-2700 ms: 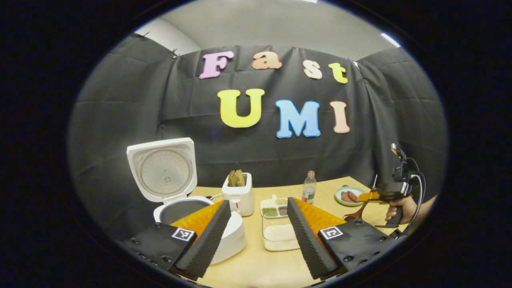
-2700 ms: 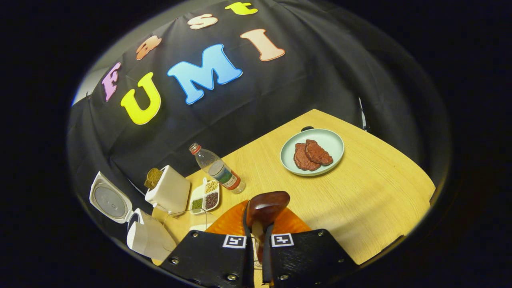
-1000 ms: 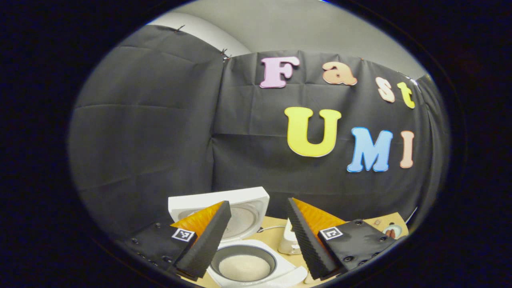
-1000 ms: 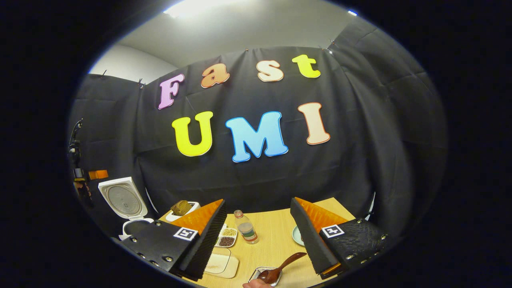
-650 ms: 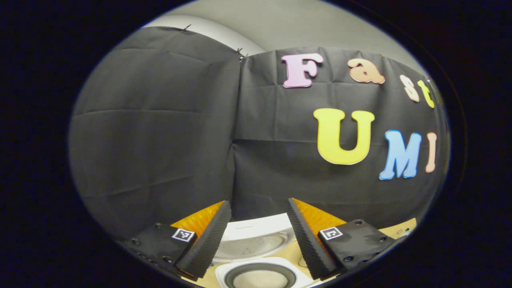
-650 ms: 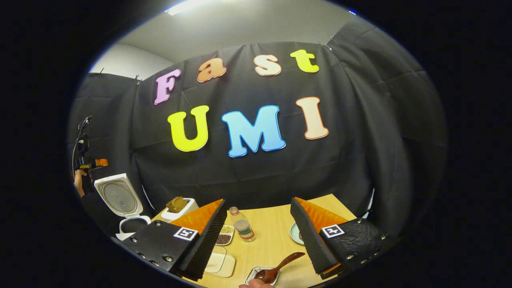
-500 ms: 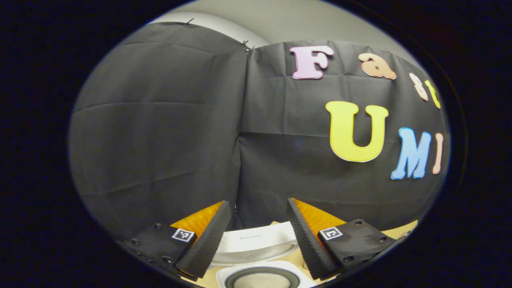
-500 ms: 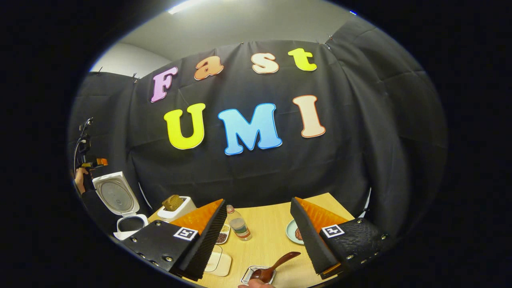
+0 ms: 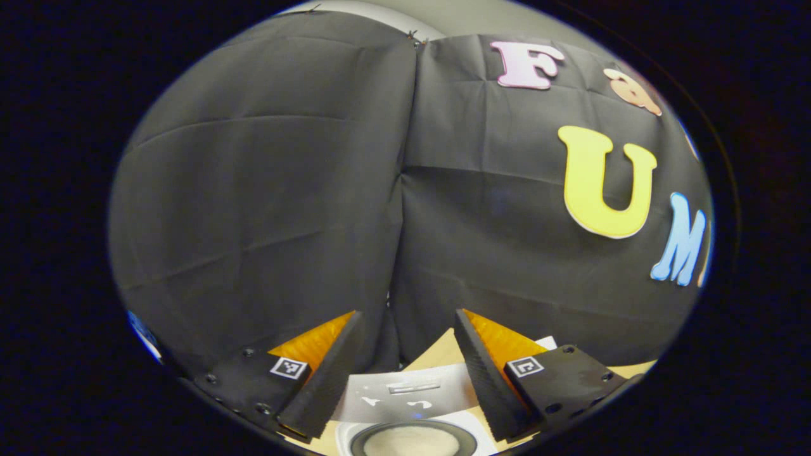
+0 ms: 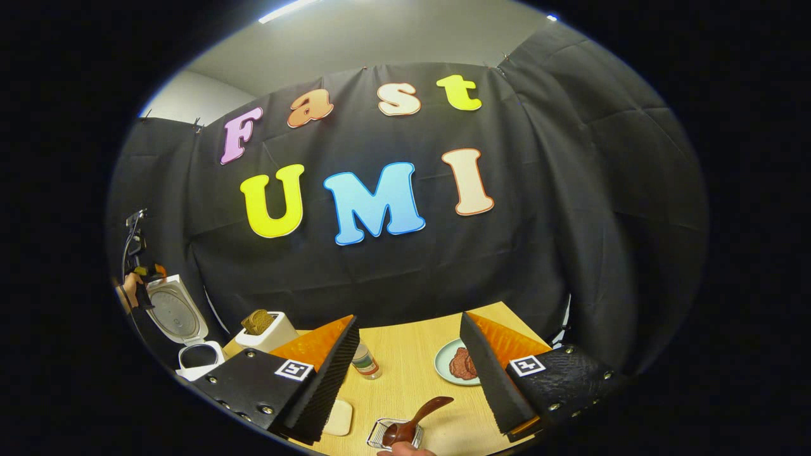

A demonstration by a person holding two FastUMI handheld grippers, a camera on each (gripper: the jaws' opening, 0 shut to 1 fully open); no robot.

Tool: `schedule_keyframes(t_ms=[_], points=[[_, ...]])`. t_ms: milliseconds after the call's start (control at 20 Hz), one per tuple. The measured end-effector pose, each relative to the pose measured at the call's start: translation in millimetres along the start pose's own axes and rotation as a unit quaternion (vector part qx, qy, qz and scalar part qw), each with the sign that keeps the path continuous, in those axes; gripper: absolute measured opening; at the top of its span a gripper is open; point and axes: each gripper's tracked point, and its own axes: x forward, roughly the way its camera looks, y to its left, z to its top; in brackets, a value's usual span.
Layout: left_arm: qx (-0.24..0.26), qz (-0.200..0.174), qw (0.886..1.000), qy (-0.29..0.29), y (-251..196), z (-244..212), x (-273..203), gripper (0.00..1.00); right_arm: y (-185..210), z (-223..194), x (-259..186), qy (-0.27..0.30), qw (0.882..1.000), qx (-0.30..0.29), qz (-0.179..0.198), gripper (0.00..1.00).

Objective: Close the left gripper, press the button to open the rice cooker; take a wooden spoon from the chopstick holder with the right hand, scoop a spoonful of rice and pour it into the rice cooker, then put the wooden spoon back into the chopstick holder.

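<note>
The white rice cooker (image 10: 193,358) stands open at the table's far left, its lid (image 10: 171,310) upright. In the left gripper view the pot with white rice (image 9: 412,442) lies at the bottom edge, and the lid's pale top edge (image 9: 405,392) sits low between my fingers. My left gripper (image 9: 407,316) is open and empty; it (image 10: 144,271) hovers at the lid's top, held by a hand (image 10: 128,290). My right gripper (image 10: 408,318) is open and empty. Below it the dark wooden spoon (image 10: 421,411) leans in the wire chopstick holder (image 10: 382,434).
On the wooden table (image 10: 412,354) stand a white toaster with bread (image 10: 263,329), a small bottle (image 10: 364,361), a pale green plate with meat (image 10: 447,361) and a pale rice container (image 10: 339,418). A fingertip (image 10: 405,450) shows at the bottom edge. Black cloth walls the booth.
The right gripper, shut on the spoon earlier, is now open with the spoon resting in the holder. The left gripper has swung left and closer over the cooker's lid.
</note>
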Motion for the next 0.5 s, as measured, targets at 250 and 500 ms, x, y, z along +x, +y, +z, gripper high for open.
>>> schedule_keyframes(t_ms=[250, 500], points=[[-0.008, -0.014, 1.0, 0.002, -2, 3, -5, 0.96, 25, 26, -9, -0.026, 0.999, 0.01, 0.034, 0.97], [-0.005, -0.022, 1.0, -0.021, -4, 7, 0, 0.96, 40, 51, -27, -0.057, 0.997, -0.016, 0.057, 0.96]])
